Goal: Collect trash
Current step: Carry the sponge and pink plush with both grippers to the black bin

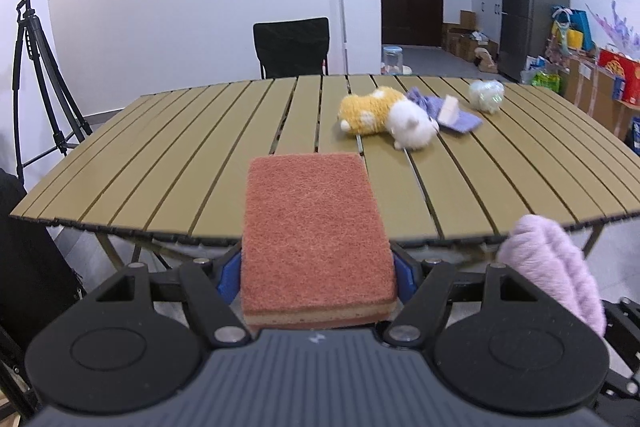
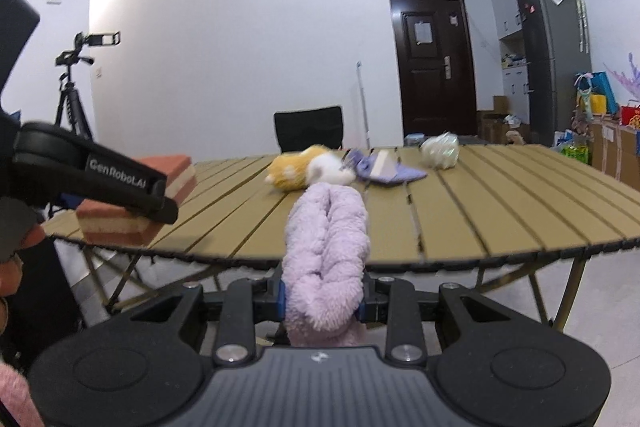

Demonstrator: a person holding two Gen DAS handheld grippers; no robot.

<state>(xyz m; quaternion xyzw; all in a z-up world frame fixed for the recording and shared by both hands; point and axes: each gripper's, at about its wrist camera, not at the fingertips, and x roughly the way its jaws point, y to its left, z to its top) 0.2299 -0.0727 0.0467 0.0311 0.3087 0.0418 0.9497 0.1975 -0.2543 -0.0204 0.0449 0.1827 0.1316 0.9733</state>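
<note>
In the left wrist view, a camera tripod stands at the far left against the white wall. At lower centre the left gripper pinches a scouring sponge between its blue pads, red abrasive face up, held in front of the near edge of the slatted table. A black chair sits behind the table at centre. Right of centre on the tabletop lie a yellow-and-white plush toy, touching a purple cloth with a small white block on it, and just beyond, a crumpled pale wad. At the lower right edge a lilac fluffy cloth shows.

In the right wrist view, the left gripper with the sponge shows at the left edge. At lower centre the right gripper is squeezed nearly together on the lilac fluffy cloth, which stands up between its pads over the table's near edge. A dark door and a grey fridge fill the right.
</note>
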